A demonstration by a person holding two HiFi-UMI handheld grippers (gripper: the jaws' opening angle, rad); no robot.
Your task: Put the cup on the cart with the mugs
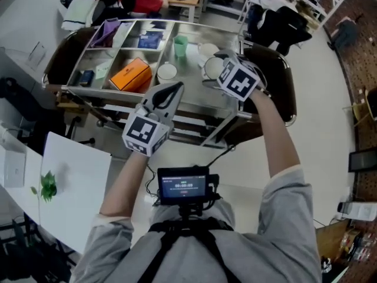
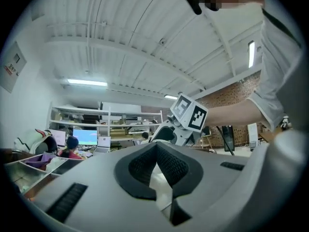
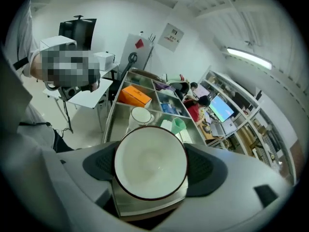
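Observation:
A white cup with a dark rim (image 3: 151,162) sits between the pads of my right gripper (image 3: 151,170), which is shut on it. In the head view that cup (image 1: 211,69) hangs over the right part of the metal cart (image 1: 194,104), with the right gripper (image 1: 219,65) around it. On the cart stand a white mug (image 1: 166,72), a second white mug (image 1: 207,50) and a green cup (image 1: 180,45). The white mug (image 3: 140,116) lies just beyond the held cup. My left gripper (image 1: 169,91) hovers at the cart's near edge, shut and holding nothing (image 2: 155,151).
An orange box (image 1: 131,74) and several small items fill the cart's left compartments. Dark chairs flank the cart on both sides. A white table (image 1: 70,181) with a green sprig stands at the near left. People sit at desks at the back.

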